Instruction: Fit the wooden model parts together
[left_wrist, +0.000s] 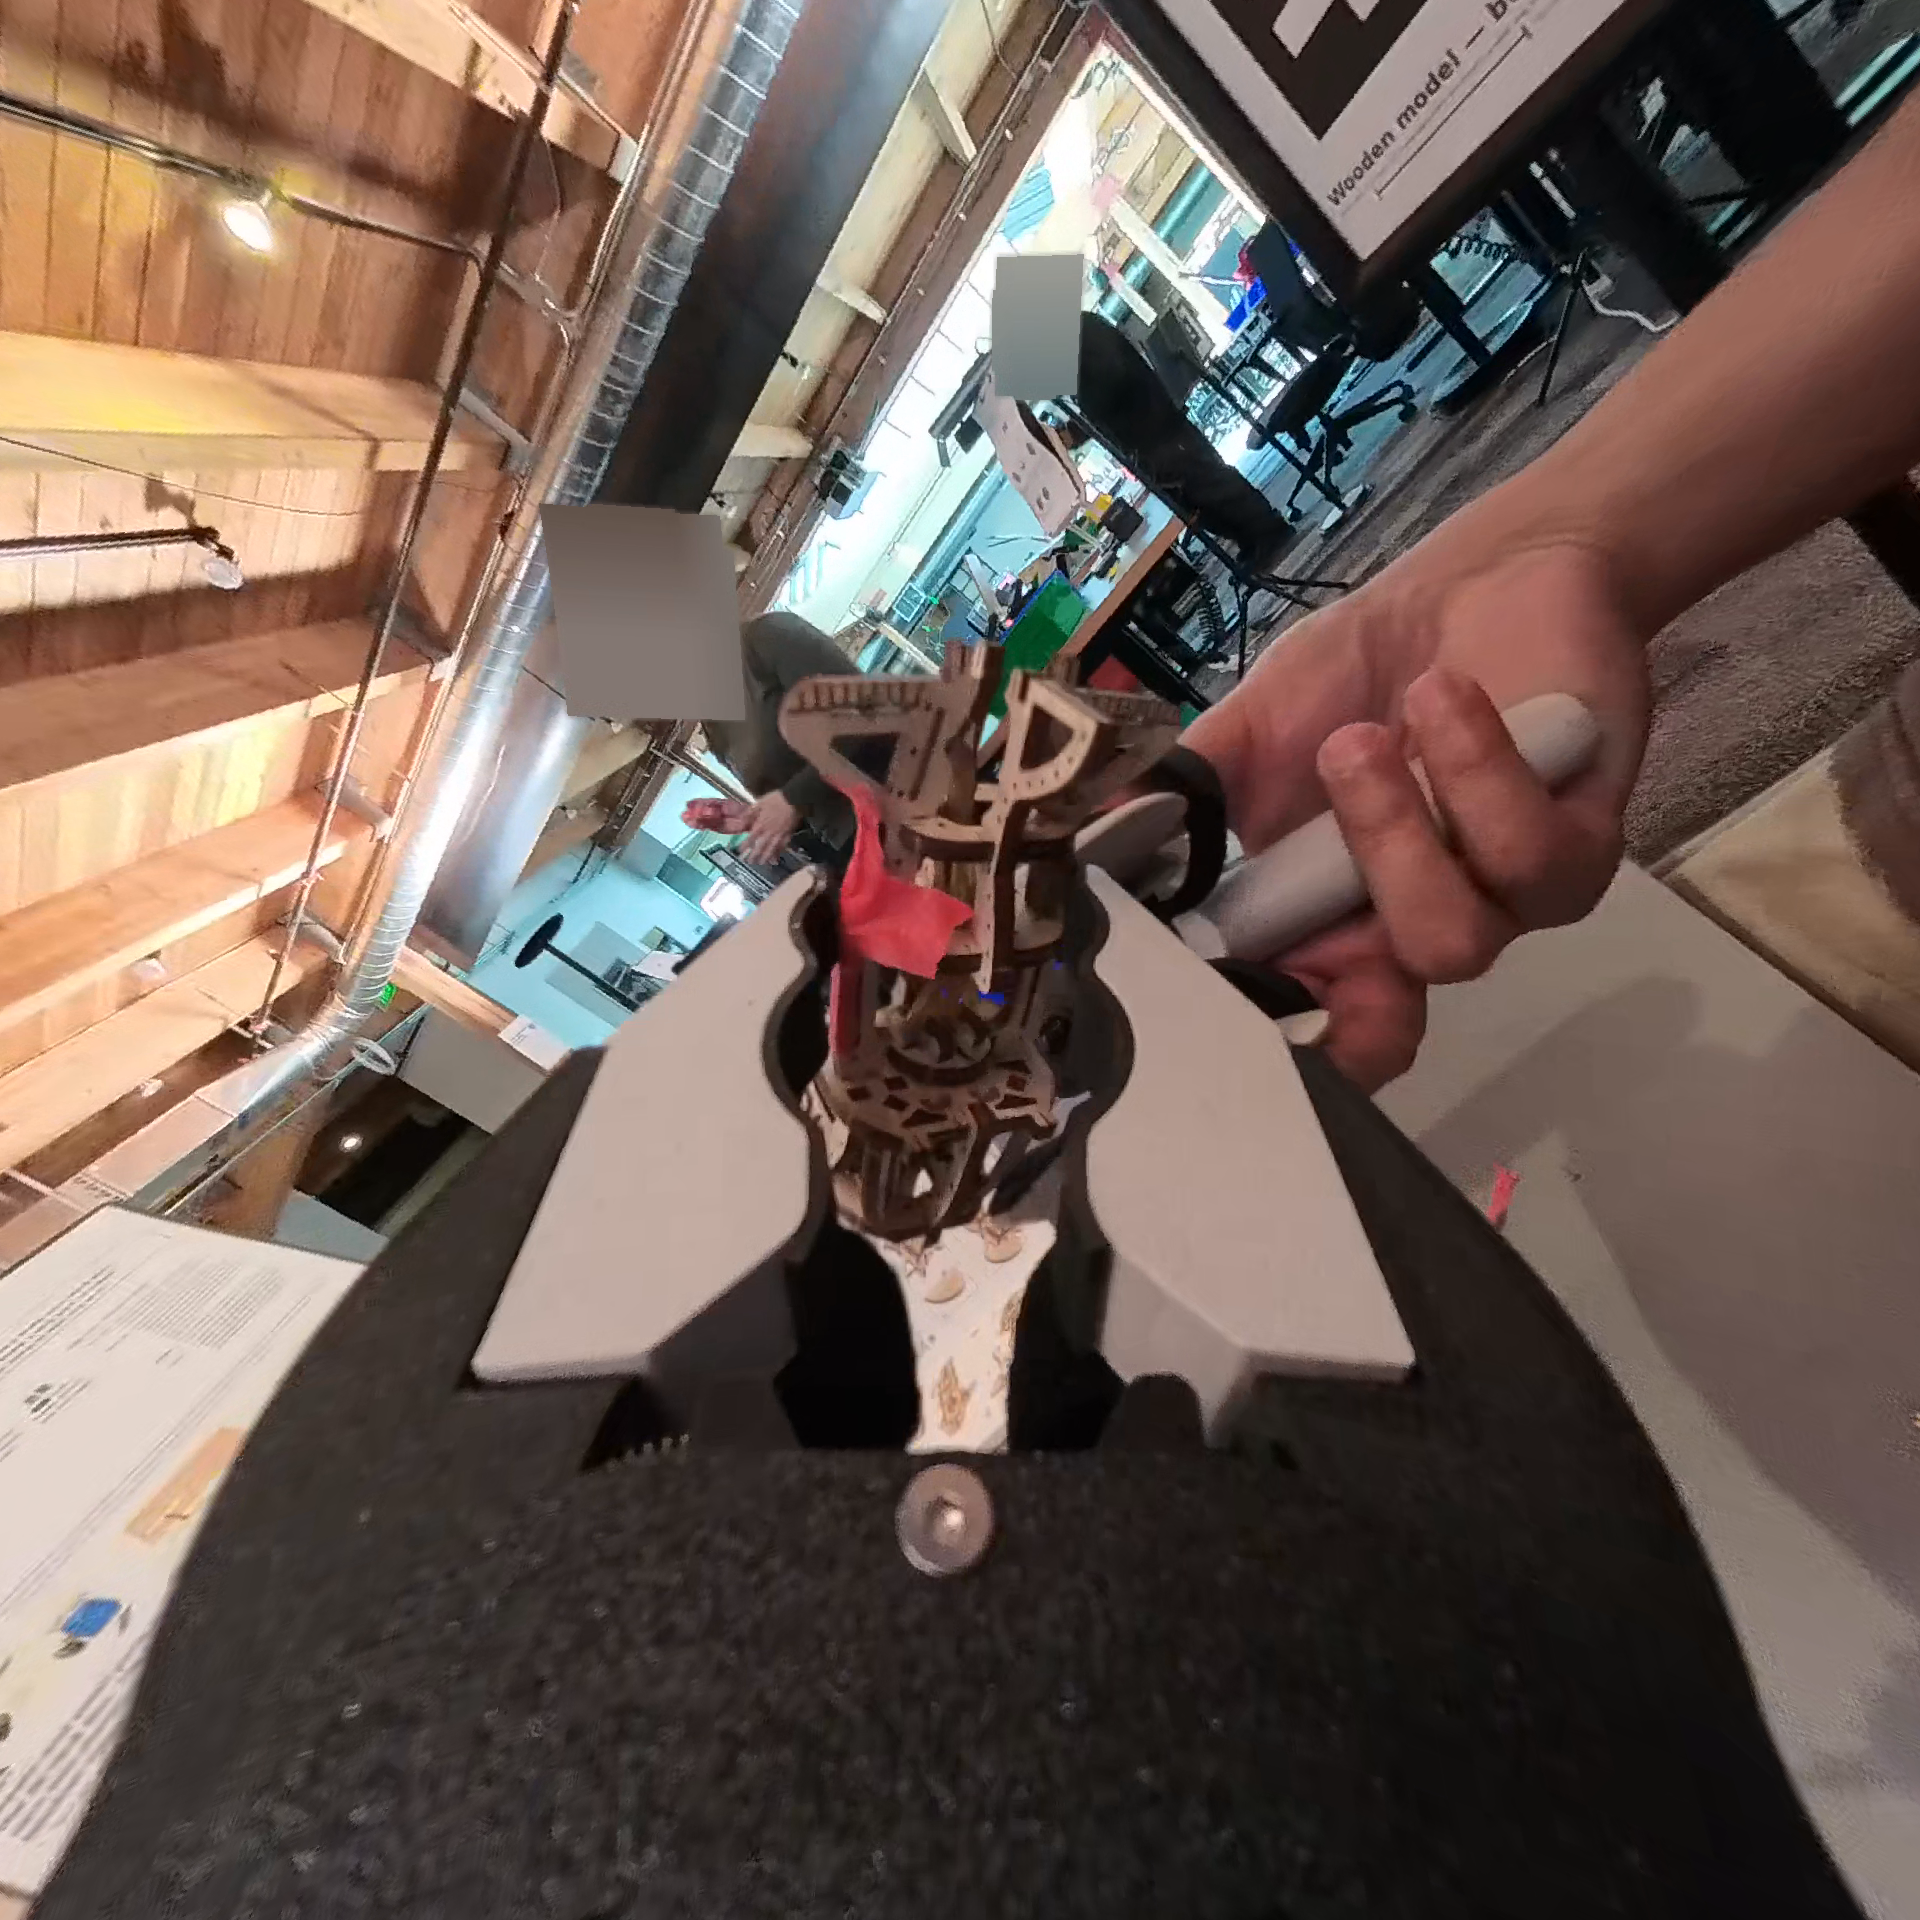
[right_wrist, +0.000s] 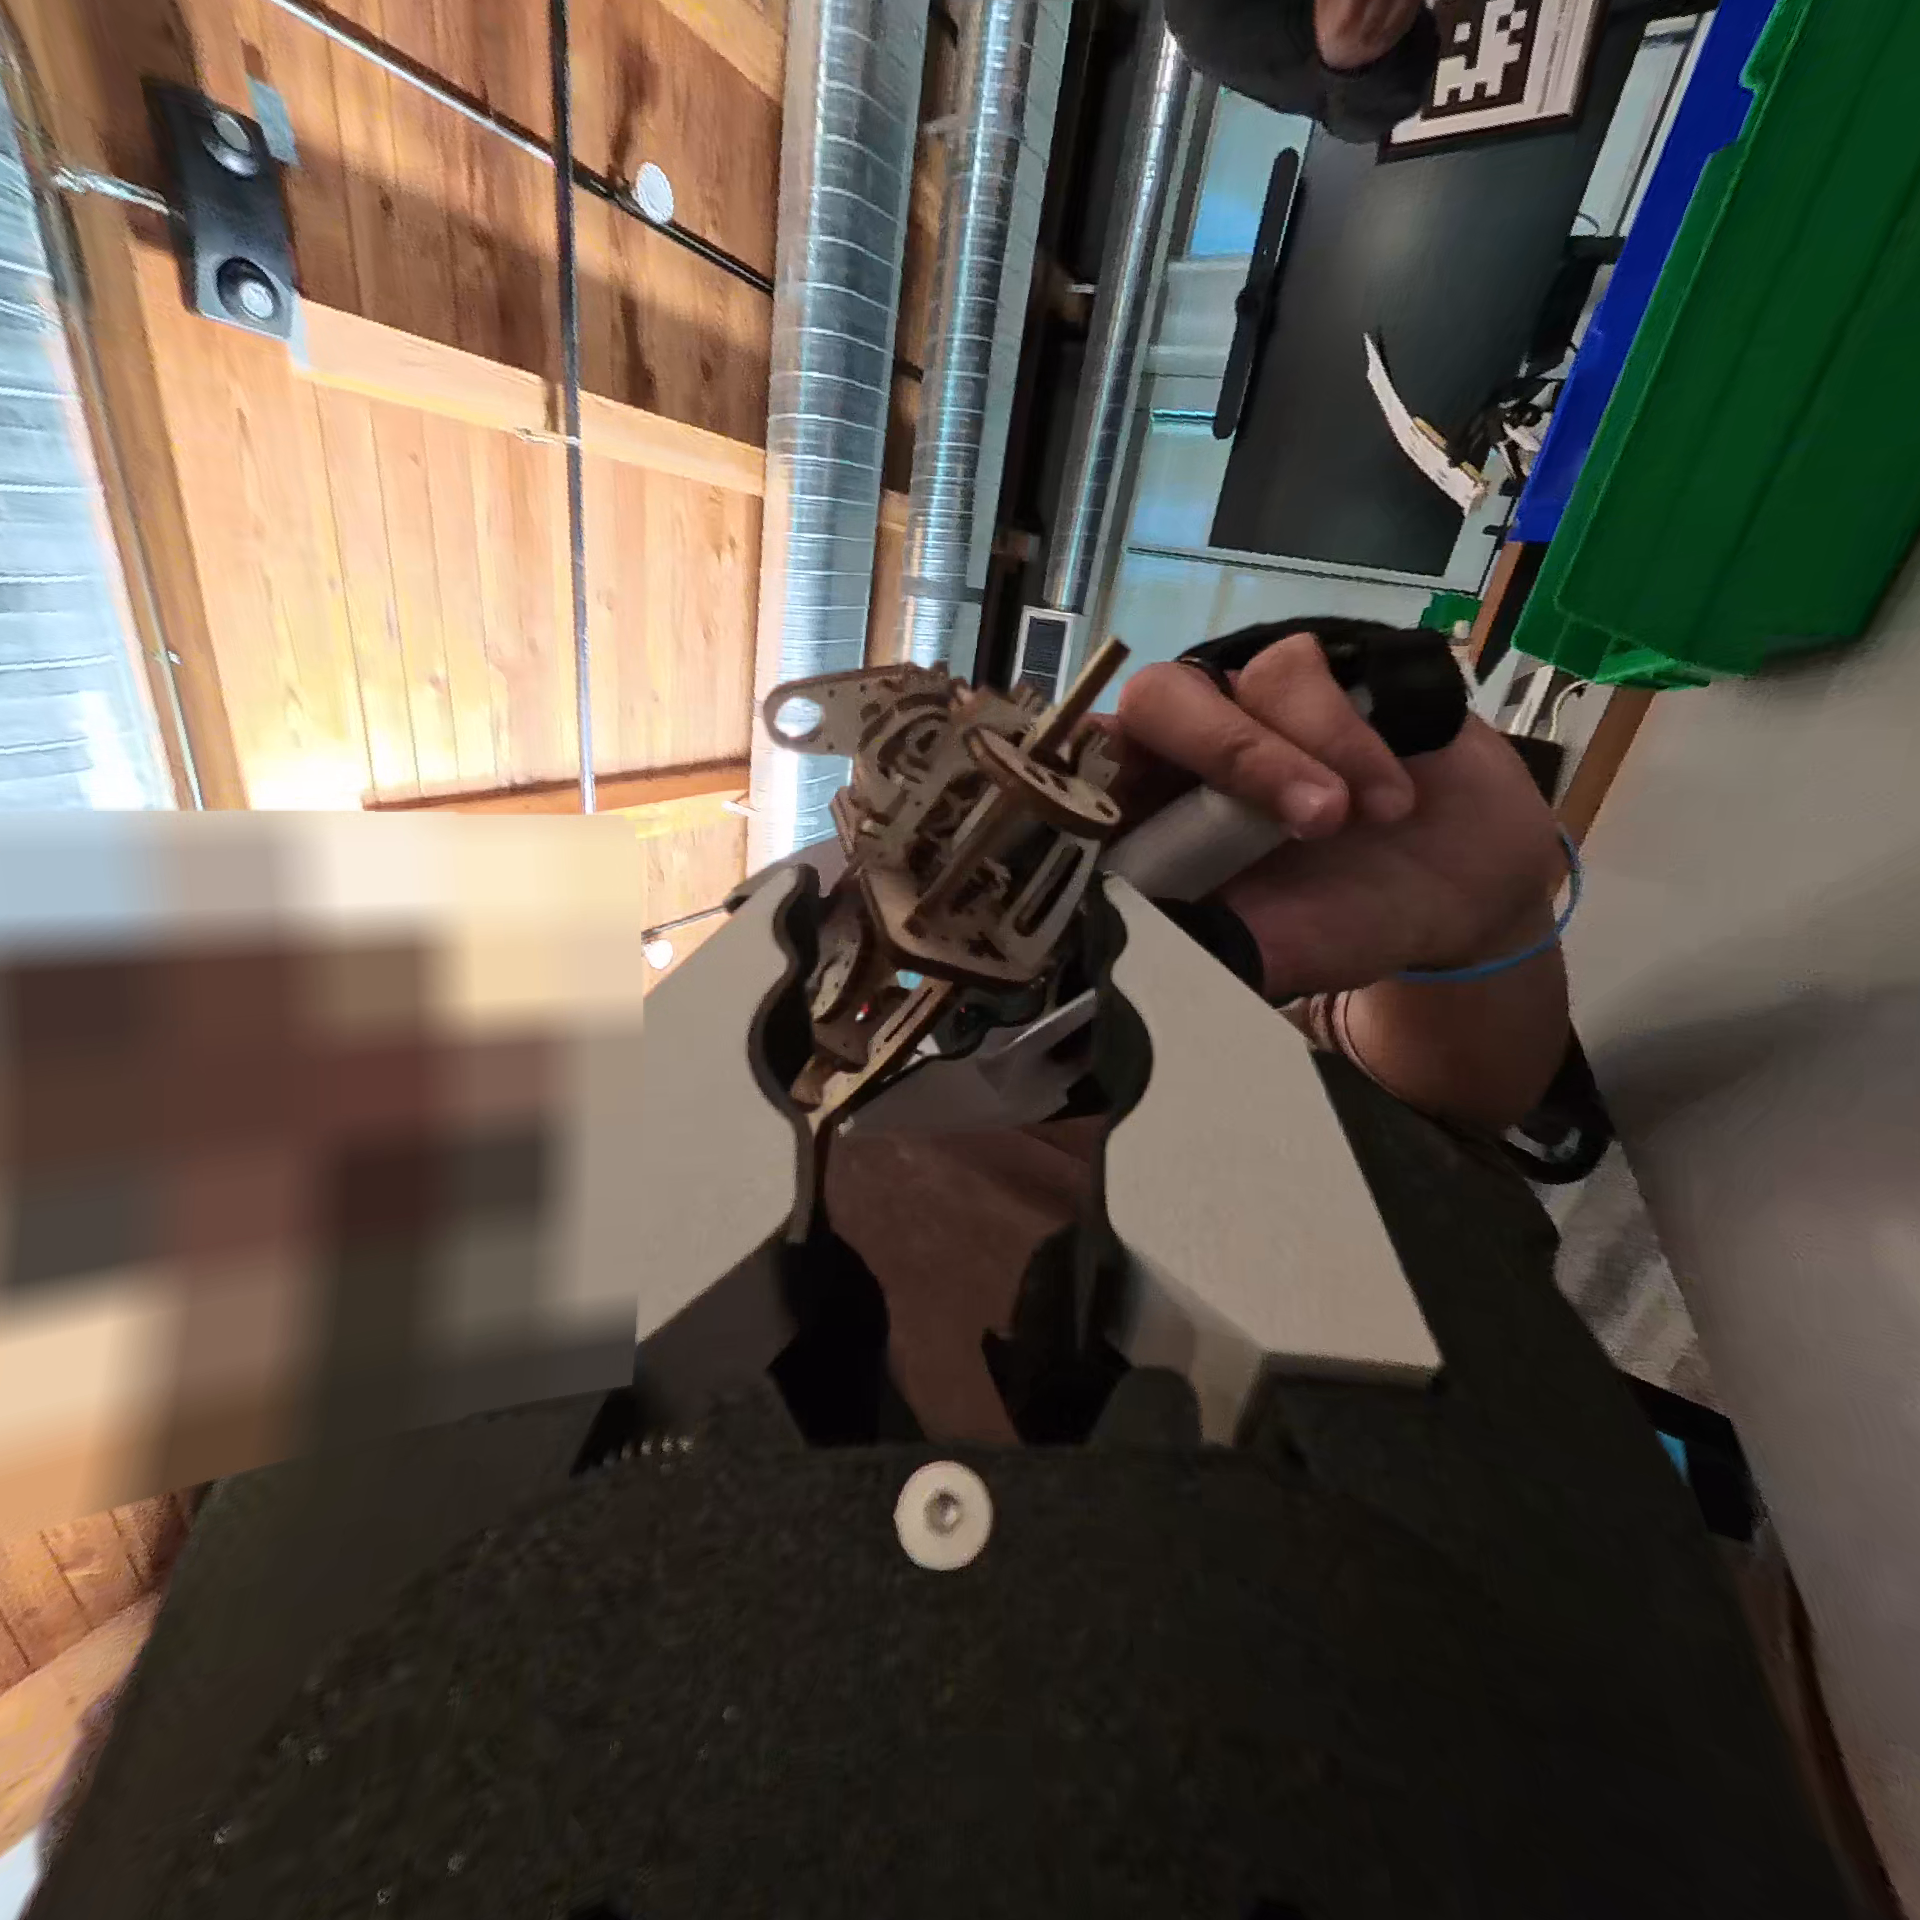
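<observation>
In the left wrist view my left gripper (left_wrist: 951, 904) is shut on a laser-cut wooden model (left_wrist: 935, 1070), held up off the table. The model's toothed arc pieces (left_wrist: 883, 717) stick out past the fingertips, and a red scrap (left_wrist: 883, 914) hangs on it. The right gripper's handle (left_wrist: 1320, 862), held by a hand (left_wrist: 1455, 727), meets the model from the far right. In the right wrist view my right gripper (right_wrist: 945, 894) is shut on the wooden model (right_wrist: 966, 831), whose axle rod (right_wrist: 1086, 691) points up. The left gripper's handle (right_wrist: 1195, 831), in a hand (right_wrist: 1351, 862), is just behind.
A white table (left_wrist: 1558, 1195) lies below, with small loose wooden pieces (left_wrist: 956, 1288) under the left gripper. A printed sheet (left_wrist: 125, 1403) lies at the left. A green bin (right_wrist: 1766, 416) stands at the right. A person (left_wrist: 800, 717) sits in the background. Wooden ceiling and metal ducts fill the rest.
</observation>
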